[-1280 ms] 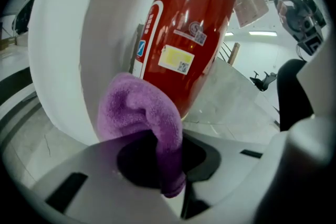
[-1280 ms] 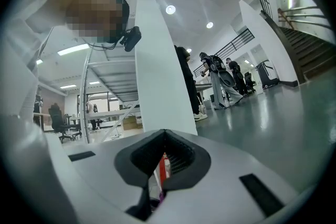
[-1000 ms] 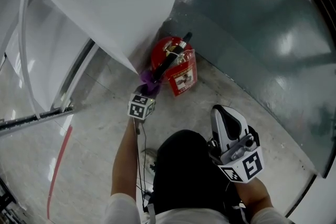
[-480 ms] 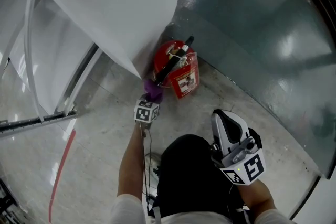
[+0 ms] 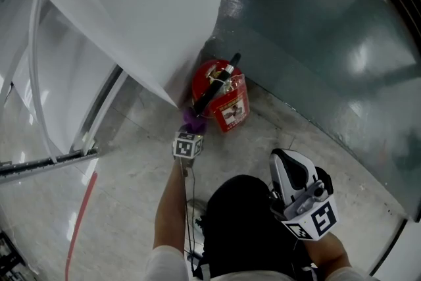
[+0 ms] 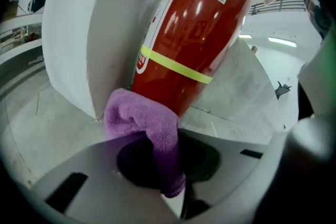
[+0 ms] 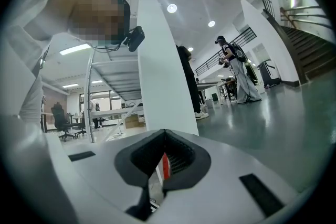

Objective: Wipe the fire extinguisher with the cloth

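A red fire extinguisher [image 5: 220, 90] with a black hose stands on the floor in the corner between a white pillar and a dark wall. My left gripper [image 5: 192, 127] is shut on a purple cloth [image 5: 193, 118], which presses against the extinguisher's lower left side. In the left gripper view the cloth [image 6: 143, 122] bulges out of the left gripper [image 6: 170, 165] and touches the red cylinder [image 6: 194, 34] just below its yellow band. My right gripper [image 5: 287, 162] is held back by my body, far from the extinguisher. Its jaws [image 7: 164, 157] are shut on nothing.
The white pillar [image 5: 151, 10] rises close on the extinguisher's left and the dark green wall [image 5: 316, 29] runs behind and to the right. A metal rail [image 5: 46, 161] and a red floor line [image 5: 79, 220] lie at the left. People [image 7: 236, 71] stand far off.
The left gripper and the cloth have slid a little down the extinguisher's side, towards me. The right gripper has stayed by my body.
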Motion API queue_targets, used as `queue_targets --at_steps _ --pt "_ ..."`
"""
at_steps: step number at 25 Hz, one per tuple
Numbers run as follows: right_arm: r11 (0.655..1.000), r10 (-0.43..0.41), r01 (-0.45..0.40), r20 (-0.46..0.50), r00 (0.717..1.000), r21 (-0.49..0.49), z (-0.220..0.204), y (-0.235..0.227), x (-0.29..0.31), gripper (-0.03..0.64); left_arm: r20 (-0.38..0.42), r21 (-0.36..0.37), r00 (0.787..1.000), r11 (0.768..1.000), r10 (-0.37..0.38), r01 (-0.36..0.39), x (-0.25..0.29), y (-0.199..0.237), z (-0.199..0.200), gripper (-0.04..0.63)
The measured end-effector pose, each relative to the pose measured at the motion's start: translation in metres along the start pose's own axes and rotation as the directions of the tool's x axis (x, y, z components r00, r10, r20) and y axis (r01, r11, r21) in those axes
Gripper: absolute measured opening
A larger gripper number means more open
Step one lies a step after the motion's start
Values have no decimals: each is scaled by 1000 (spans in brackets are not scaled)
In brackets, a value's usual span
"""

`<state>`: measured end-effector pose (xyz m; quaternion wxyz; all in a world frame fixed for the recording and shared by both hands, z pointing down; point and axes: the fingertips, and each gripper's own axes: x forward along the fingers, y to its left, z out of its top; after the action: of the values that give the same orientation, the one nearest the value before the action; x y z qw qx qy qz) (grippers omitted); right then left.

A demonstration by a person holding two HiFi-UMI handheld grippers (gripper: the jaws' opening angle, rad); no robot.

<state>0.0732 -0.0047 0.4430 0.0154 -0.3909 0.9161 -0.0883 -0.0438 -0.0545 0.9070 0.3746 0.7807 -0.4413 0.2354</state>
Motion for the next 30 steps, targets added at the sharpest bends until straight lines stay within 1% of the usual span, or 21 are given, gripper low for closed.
queue_targets --at_steps 3,5,8,10,12,15,18,21,22,24,30 --pt "1000 -4 4 -2 1000 1 -2 -3 -1 14 15 -6 1000 1000 -16 16 -1 -2 8 58" --pt "1000 -6 6 -4 1000 4 -3 -6 -1 14 23 8 999 1000 -26 26 -4 -5 14 60" --pt "1000 1 -1 -1 1000 12 -2 -7 2 14 29 83 999 996 -30 28 -16 -14 27 58" --pt "1000 15 -15 5 1000 19 -1 -5 5 14 54 142 998 990 -30 22 -30 -23 39 58" --pt "999 34 -34 8 999 27 0 -2 8 14 95 203 995 979 -33 13 -48 -34 54 58" --pt "998 57 -58 12 998 39 -2 1 12 14 147 281 988 960 -57 13 -77 -57 81 58" --pt "996 75 -76 14 997 53 -3 5 15 14 182 335 980 942 -83 18 -101 -78 103 58" --pt "995 82 -83 18 996 60 -3 6 15 14 213 375 973 927 -86 0 -118 -92 118 60" --pt "995 82 -83 19 996 62 -3 5 15 14 224 380 970 925 -89 -3 -123 -96 122 58" --pt "995 79 -80 18 997 66 -3 3 14 14 251 369 963 929 -102 2 -131 -103 131 58" --pt "994 80 -81 20 997 72 -2 -4 14 14 346 359 931 933 -116 -17 -158 -119 156 58"
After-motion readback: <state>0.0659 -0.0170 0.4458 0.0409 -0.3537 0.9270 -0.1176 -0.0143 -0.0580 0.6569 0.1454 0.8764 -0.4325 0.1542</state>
